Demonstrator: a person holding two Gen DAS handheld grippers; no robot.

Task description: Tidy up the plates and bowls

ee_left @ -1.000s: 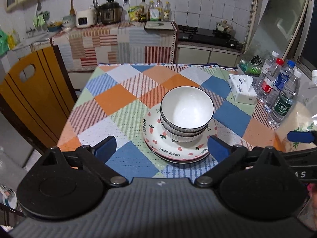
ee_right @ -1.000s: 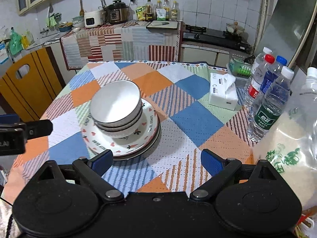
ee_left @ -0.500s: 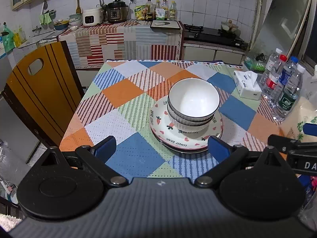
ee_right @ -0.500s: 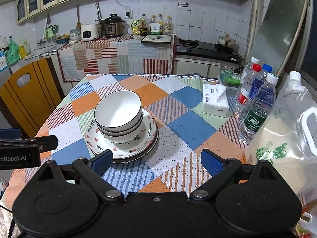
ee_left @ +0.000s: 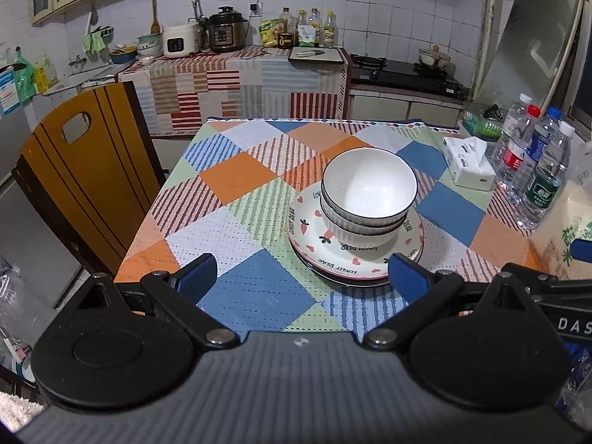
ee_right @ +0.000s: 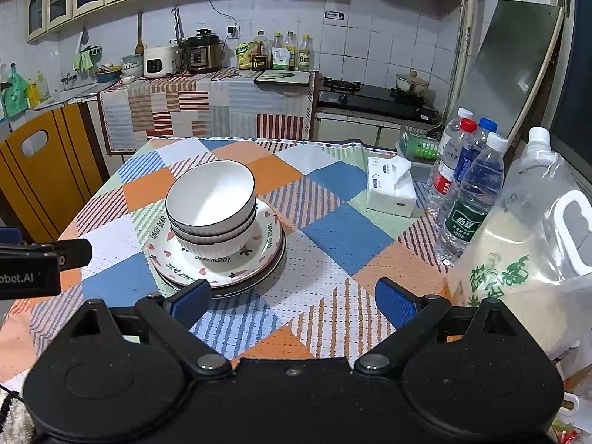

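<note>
Bowls (ee_left: 370,192): white with dark rims, nested in one stack; at least two rims show, the lower one ribbed outside. The stack sits upright on the top plate, a little toward its far side.
Plates (ee_left: 333,255): stacked flat under the bowls; the top one is white with pink hearts, strawberries and "LOVELY BEAR" lettering, and darker rims of more plates show beneath it. The stack rests on the desk, right of centre in the left wrist view, left of centre in the right wrist view.
Desk (ee_left: 236,185): covered with a checked cloth of orange, blue, green and striped squares.
Left gripper (ee_left: 301,272): jaws wide, nothing between them, held at the near desk edge; its right blue pad (ee_left: 405,277) lies just before the plates' near rim.
Right gripper (ee_right: 292,301): jaws wide and empty, over the near part of the desk, to the right of the plates.
Tissue pack (ee_right: 392,192): on the desk, right of the plates and apart from them.
Bottles (ee_right: 473,199): several water bottles upright at the right desk edge, beside the tissue pack.
Bag (ee_right: 525,251): clear, grain-filled, with a white cap, just nearer than the bottles.
Chair (ee_left: 85,181): wooden, at the left side of the desk.
</note>
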